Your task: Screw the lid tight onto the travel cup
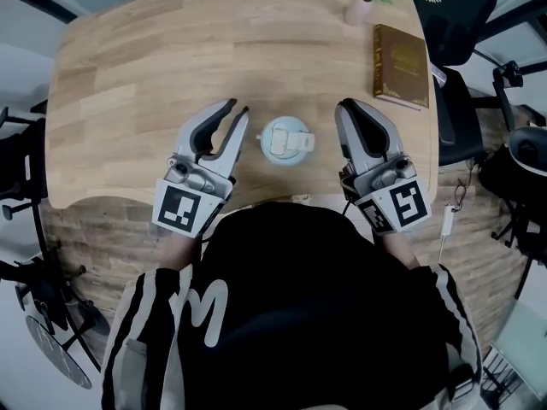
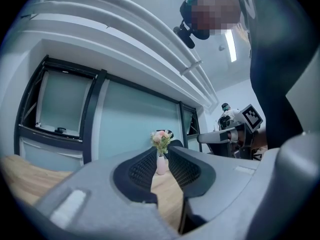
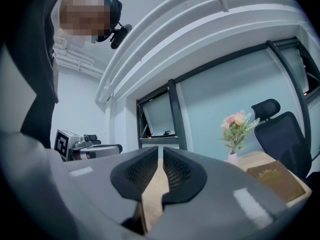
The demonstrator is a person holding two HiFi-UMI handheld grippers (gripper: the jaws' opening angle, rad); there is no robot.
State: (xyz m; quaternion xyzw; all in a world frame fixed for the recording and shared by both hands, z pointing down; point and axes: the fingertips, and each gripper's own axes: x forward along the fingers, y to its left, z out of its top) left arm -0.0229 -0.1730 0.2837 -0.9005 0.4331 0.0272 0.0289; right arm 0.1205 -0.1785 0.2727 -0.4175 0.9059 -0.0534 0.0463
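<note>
The pale blue travel cup (image 1: 285, 140) stands upright on the wooden table (image 1: 154, 67) with its white lid (image 1: 298, 143) on top. It sits between my two grippers, and neither touches it. My left gripper (image 1: 237, 109) lies level to the cup's left; its jaws stand a narrow gap apart with nothing between them. In the left gripper view the left gripper (image 2: 161, 151) shows only table and a vase through that gap. My right gripper (image 1: 346, 107) lies to the cup's right, jaws together and empty. The right gripper view shows its pads (image 3: 172, 166) nearly meeting.
A brown book (image 1: 400, 65) lies at the table's far right. A small vase of flowers (image 1: 363, 7) stands at the far edge, with a black office chair (image 1: 453, 7) behind it. The table's curved near edge runs just under my hands.
</note>
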